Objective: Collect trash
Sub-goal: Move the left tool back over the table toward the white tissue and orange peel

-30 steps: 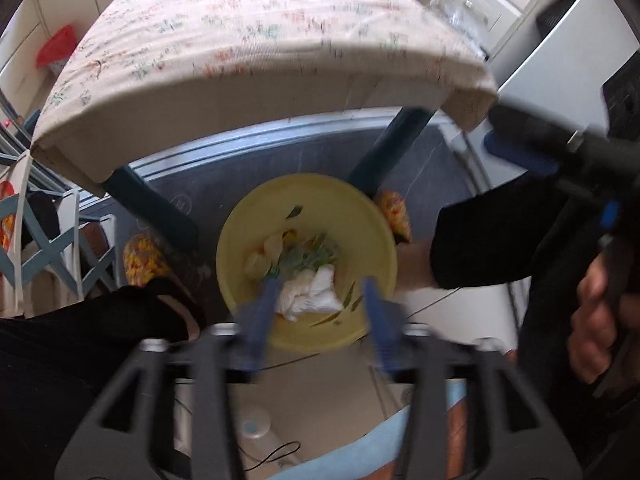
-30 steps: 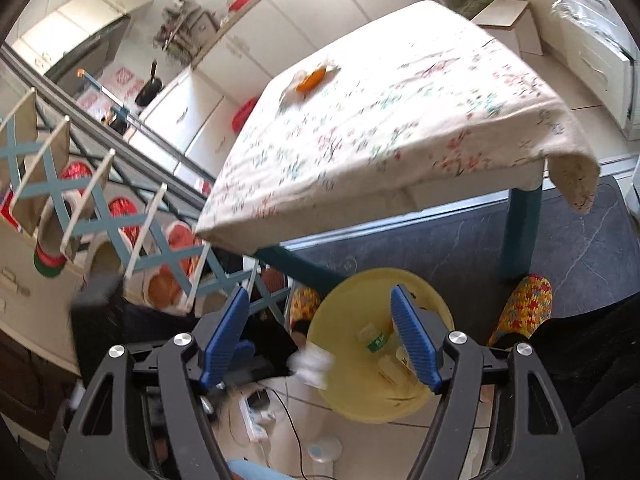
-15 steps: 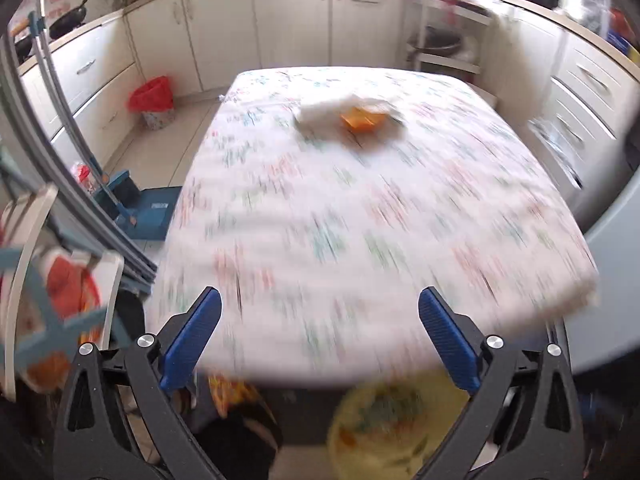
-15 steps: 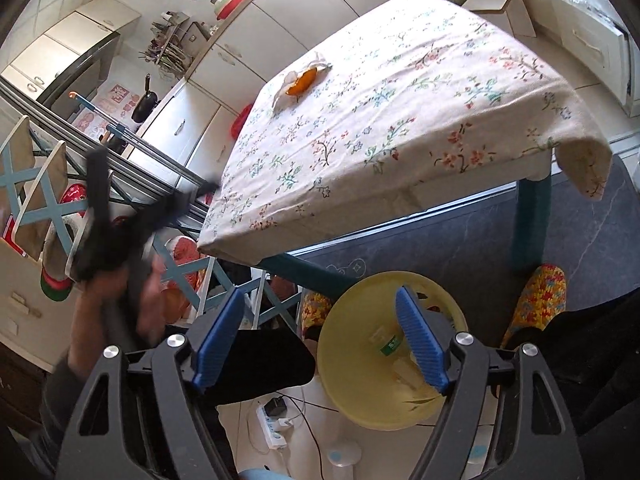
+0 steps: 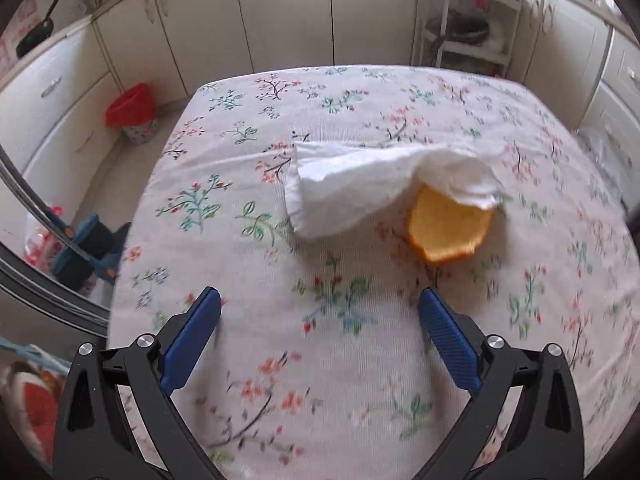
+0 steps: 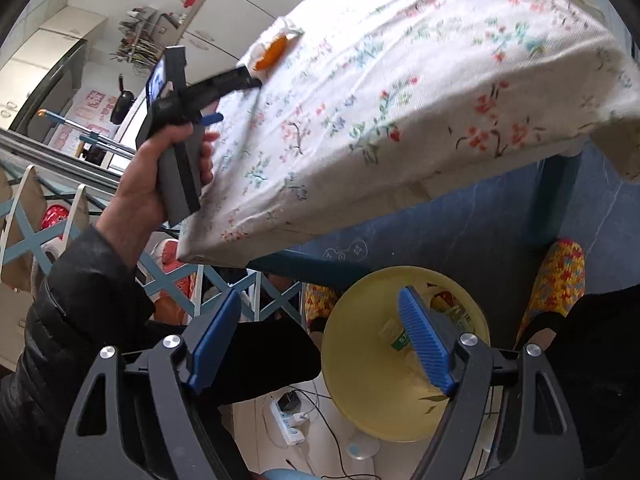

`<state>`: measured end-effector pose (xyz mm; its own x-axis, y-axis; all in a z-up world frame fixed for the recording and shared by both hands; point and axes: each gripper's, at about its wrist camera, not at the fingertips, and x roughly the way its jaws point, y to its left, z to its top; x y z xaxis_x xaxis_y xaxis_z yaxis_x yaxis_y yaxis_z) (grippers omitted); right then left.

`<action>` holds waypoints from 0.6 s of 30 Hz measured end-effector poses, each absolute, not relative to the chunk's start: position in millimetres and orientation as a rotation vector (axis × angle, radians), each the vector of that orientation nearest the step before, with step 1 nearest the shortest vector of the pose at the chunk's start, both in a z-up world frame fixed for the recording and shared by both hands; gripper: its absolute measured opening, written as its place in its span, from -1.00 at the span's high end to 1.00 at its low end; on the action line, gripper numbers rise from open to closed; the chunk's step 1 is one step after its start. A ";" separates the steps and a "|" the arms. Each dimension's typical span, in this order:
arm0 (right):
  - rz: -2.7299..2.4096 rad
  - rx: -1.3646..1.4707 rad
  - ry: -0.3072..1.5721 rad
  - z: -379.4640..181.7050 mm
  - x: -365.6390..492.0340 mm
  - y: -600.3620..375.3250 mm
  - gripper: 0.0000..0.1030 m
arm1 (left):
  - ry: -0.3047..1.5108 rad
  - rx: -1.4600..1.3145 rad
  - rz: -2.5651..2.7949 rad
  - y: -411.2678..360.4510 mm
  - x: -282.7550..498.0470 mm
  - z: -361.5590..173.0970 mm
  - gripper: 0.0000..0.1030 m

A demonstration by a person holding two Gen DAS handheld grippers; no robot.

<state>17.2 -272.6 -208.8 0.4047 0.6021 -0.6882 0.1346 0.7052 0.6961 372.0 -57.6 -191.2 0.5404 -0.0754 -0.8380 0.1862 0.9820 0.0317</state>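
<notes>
A white paper napkin (image 5: pixel 360 184) lies crumpled on the floral tablecloth (image 5: pixel 320 360), draped over part of an orange peel (image 5: pixel 448 228). My left gripper (image 5: pixel 318 296) hovers over the cloth just short of both, open, nothing between its blue pads. From the right wrist view a hand holds that left gripper (image 6: pixel 248 80) close to the orange peel (image 6: pixel 272 52) on the table's far side. Below the table edge, my right gripper (image 6: pixel 320 294) stands open and empty over the floor, its right pad in front of a yellow bin (image 6: pixel 352 344) with scraps inside.
A small red bin (image 5: pixel 132 114) and a blue dustpan (image 5: pixel 92 248) sit on the floor left of the table. Cabinets ring the room. A teal table leg (image 6: pixel 556 196), patterned slippers (image 6: pixel 560 276), a power strip (image 6: pixel 288 420) and a folding rack (image 6: pixel 24 216) surround the yellow bin.
My left gripper left the white wad in the yellow bin, swung up over the table and spread wide. The right gripper sank slightly and rolled, staying by the bin.
</notes>
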 end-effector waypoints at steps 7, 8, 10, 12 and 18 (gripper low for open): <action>0.358 0.758 1.158 -208.4 22.8 -261.9 -0.51 | 0.975 0.113 -0.144 -56.5 377.7 -193.5 -0.86; 0.356 0.762 1.158 -208.7 22.8 -261.4 -0.51 | 0.975 0.112 -0.144 -56.3 378.4 -193.8 -0.86; 0.354 0.774 1.160 -210.4 23.6 -261.9 -0.53 | 0.975 0.113 -0.144 -56.3 377.8 -193.7 -0.86; 0.358 0.783 1.168 -212.0 24.8 -261.2 -0.53 | 0.975 0.113 -0.143 -56.7 377.7 -193.6 -0.86; 0.378 0.769 1.189 -214.2 29.0 -251.9 -0.53 | 0.975 0.112 -0.144 -57.0 377.8 -193.4 -0.86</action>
<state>29.0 -251.9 -214.2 0.3513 0.6374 -0.6858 0.1244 0.6943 0.7089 377.8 -57.0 -193.4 0.5528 -0.0707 -0.8303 0.1716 0.9847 0.0304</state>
